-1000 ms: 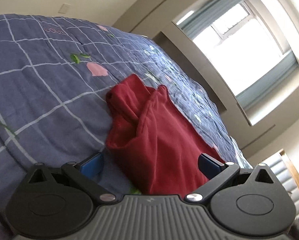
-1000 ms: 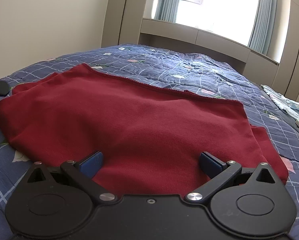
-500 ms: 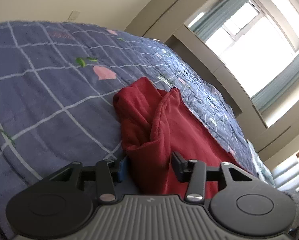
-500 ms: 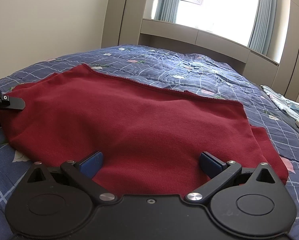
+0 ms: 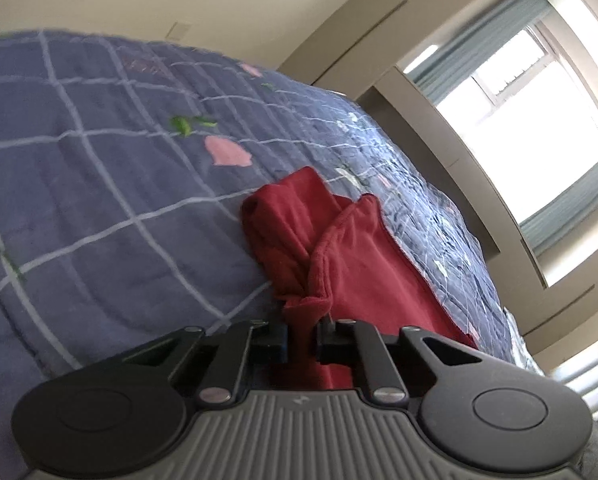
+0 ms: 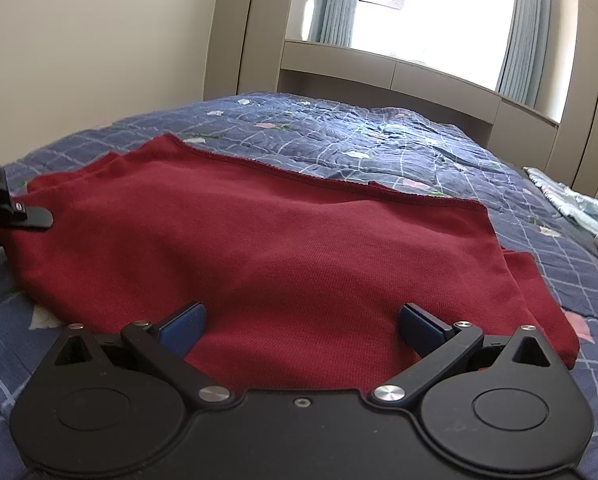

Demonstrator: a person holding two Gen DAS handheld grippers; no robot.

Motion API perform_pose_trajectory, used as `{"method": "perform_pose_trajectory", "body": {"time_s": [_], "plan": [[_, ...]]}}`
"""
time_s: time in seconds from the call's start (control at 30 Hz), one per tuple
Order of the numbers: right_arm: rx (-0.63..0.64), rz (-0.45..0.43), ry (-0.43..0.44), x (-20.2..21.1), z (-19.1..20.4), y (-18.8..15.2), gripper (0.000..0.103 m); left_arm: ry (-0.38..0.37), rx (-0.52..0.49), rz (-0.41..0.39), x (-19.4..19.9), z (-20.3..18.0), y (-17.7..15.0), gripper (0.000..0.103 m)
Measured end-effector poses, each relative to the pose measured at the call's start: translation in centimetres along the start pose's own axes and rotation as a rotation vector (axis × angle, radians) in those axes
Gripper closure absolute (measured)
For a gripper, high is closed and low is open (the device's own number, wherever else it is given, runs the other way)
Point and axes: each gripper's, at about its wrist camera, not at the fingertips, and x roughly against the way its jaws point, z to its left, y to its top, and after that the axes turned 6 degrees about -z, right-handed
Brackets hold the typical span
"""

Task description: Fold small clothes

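Two grippers here and one piece of clothing, a dark red knit garment (image 6: 259, 248) spread across the blue checked quilt (image 6: 379, 140) on the bed. We've got the left gripper (image 5: 301, 338) pinched tight on a bunched corner of that garment, fingers nearly together with a wad of red cloth squeezed between them. From that corner the fabric runs away from us in a rumpled ridge, with a folded lump sitting on the quilt just beyond the fingers.

Our right gripper (image 6: 299, 320) sits low at the near edge of the garment with its fingers spread wide, blue pads (image 6: 183, 322) on either side and red cloth showing between them. We can't tell if the pads actually touch the fabric. They aren't clamping anything.

In the right wrist view the left gripper's black finger pokes in at the garment's left edge. The garment's far hem runs straight across the quilt. Off past the garment's right side, a pale blue patterned cloth (image 6: 575, 210) lies at the quilt's edge. Beyond the quilt there's a bright window (image 6: 439, 8) with blue-grey curtains (image 6: 333, 0).
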Motion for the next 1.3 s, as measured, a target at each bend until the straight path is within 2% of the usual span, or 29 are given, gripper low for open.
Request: {"method": "perform_pose_trajectory", "body": {"time_s": [0.17,0.27,0.37,0.5,0.67,0.8,0.87,0.93,1.03,1.13,1.2,1.27,1.3], "plan": [[-0.157,-0.06,0.048,1.7,-3.1,0.3,0.0,-0.084,-0.091,-0.029,1.0,-2.2,1.2,0.095],[-0.219,-0.036,0.039,2.2,-5.7,0.1,0.0,-0.141,-0.179,-0.038,1.2,-4.8,1.9,0.096],[-0.218,-0.011,0.042,2.9,-8.1,-0.6,0.0,-0.214,-0.277,-0.048,1.2,-8.8,2.1,0.096],[-0.221,-0.026,-0.022,4.7,-10.4,-1.9,0.001,-0.347,-0.446,-0.038,1.1,-15.8,0.8,0.097],[-0.265,-0.051,-0.134,7.4,-13.9,-2.8,0.0,-0.53,-0.658,0.045,1.8,-23.7,-3.9,0.097],[-0.338,-0.047,-0.249,9.0,-17.1,-3.8,0.001,-0.64,-0.847,0.165,2.0,-28.0,-9.7,0.097],[-0.365,-0.027,-0.317,9.5,-18.6,-4.7,0.0,-0.65,-0.947,0.24,2.0,-29.0,-12.9,0.097],[-0.404,-0.003,-0.362,10.0,-19.8,-5.8,0.001,-0.626,-1.025,0.313,1.5,-29.2,-15.7,0.097],[-0.465,0.014,-0.39,10.6,-21.5,-7.3,0.001,-0.595,-1.066,0.368,1.5,-28.3,-18.1,0.095],[-0.507,0.006,-0.391,10.7,-22.3,-8.2,0.0,-0.59,-1.026,0.386,1.5,-26.7,-17.7,0.083],[-0.515,0.001,-0.395,10.4,-22.4,-8.3,0.0,-0.606,-0.99,0.405,1.8,-25.8,-17.2,0.045],[-0.501,0.002,-0.403,10.3,-22.1,-8.3,0.0,-0.613,-0.968,0.39,1.8,-25.6,-16.7,0.031],[-0.493,0.005,-0.407,10.2,-22.0,-8.3,0.0,-0.619,-0.968,0.384,1.7,-25.4,-15.4,0.03]]}}
